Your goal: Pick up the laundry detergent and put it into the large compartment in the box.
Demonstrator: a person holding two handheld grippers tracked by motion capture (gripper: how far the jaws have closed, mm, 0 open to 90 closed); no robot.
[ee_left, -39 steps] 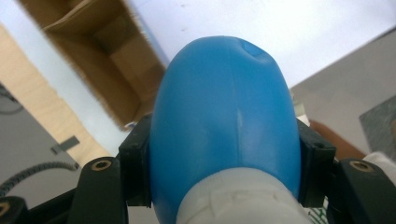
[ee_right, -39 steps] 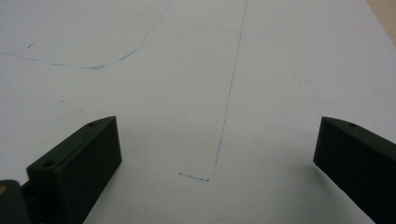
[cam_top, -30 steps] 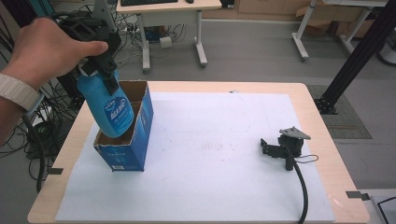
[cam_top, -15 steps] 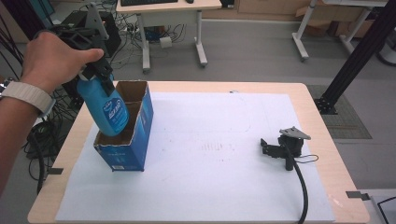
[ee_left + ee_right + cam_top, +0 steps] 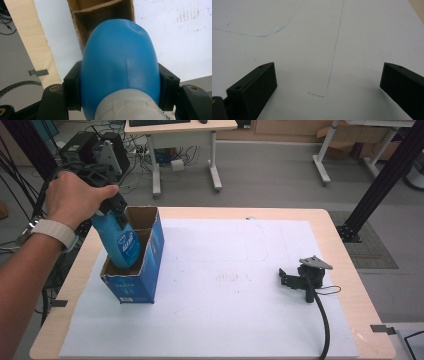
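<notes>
Left hand-held gripper [image 5: 120, 82] clamps blue bottle [image 5: 120, 65], lowered into cardboard box [image 5: 145, 265] compartment; right hand-held gripper [image 5: 328, 82] wide open on bare worktop [image 5: 240, 320].

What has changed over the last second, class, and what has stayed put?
The left gripper, shut on the blue bottle, has carried it down into the near compartment of the box; a second ago its base was higher and farther left. Nothing was let go. The box stayed in place, and the right gripper lies open on the white sheet as before.
</notes>
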